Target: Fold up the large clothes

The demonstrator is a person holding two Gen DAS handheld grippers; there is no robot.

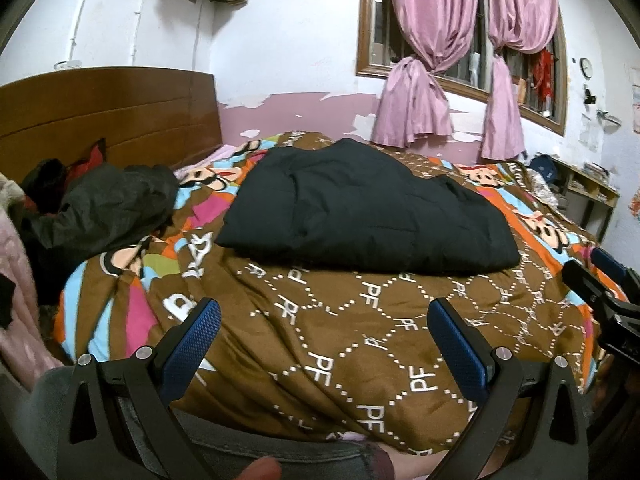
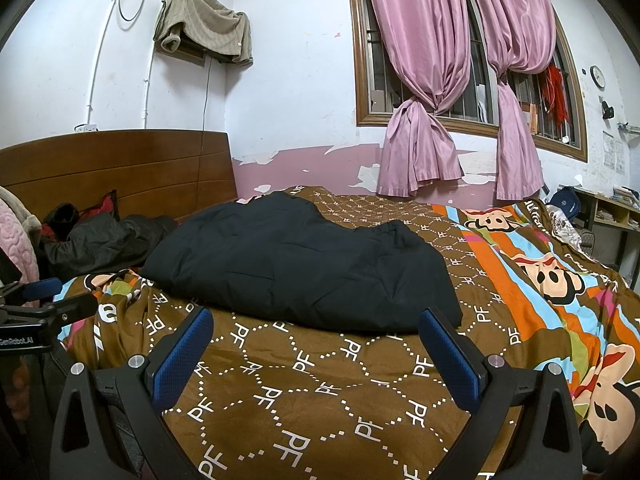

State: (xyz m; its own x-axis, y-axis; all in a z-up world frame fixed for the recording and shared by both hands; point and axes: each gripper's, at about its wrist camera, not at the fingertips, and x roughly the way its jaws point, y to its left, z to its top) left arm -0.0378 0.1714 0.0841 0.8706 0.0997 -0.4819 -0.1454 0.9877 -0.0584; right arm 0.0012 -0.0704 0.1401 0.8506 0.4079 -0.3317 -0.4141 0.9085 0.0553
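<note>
1. Black garment (image 1: 368, 208) (image 2: 304, 264): it lies folded in a thick, puffy bundle on the brown patterned quilt (image 1: 340, 340) (image 2: 320, 380) near the middle of the bed, ahead of both grippers and touching neither.
2. Left gripper (image 1: 324, 328): its jaws stand wide apart and hold nothing, over the near part of the quilt, short of the garment's front edge.
3. Right gripper (image 2: 316, 340): its jaws are likewise spread and empty, with the right fingertip close to the garment's near corner in the right wrist view.
4. Each gripper shows at the edge of the other's view, so they sit side by side.
5. A dark crumpled heap of clothes (image 1: 100, 204) (image 2: 104, 240) lies at the left by the headboard (image 1: 108, 116) (image 2: 120, 168), apart from the garment.
6. Pink curtains (image 1: 440, 80) (image 2: 432, 100) hang, tied, at the window behind the bed.
</note>
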